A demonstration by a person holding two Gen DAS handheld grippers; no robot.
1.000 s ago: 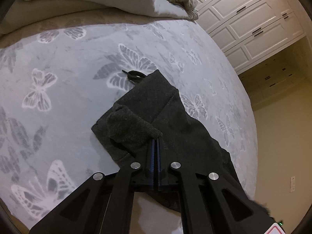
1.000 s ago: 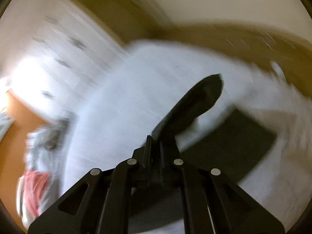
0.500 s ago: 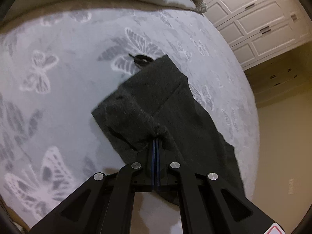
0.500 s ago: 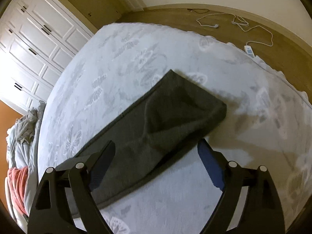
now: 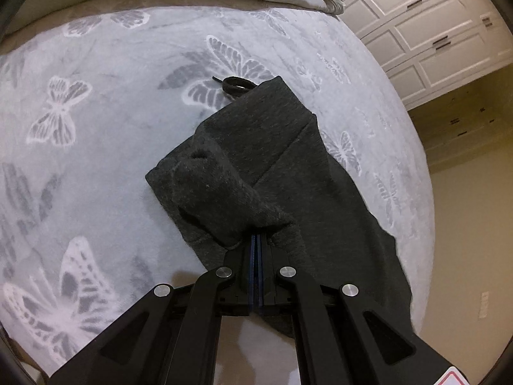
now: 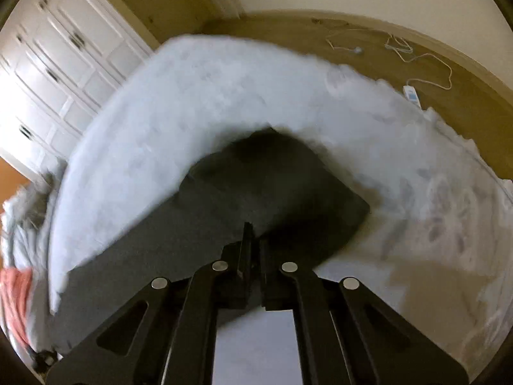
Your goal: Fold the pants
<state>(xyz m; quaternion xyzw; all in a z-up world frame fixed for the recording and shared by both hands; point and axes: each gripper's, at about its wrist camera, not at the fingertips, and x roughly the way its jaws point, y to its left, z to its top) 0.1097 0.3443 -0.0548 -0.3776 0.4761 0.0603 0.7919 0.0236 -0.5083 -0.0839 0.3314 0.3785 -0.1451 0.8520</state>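
While the left gripper pinches a fold of the dark pants, drawstring at 12 o'clock, the right gripper jaws sit nearly together on the blurred pants; grasp uncertain.

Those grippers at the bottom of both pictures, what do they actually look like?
Both are matte black. The left gripper has angular linkage arms with triangular cut-outs, four round silver pins, and thin blue pads lining its fingers. A white sticker with red shows at its lower right corner. The right gripper has the same black arms and silver pins. No cables or sleeves show.
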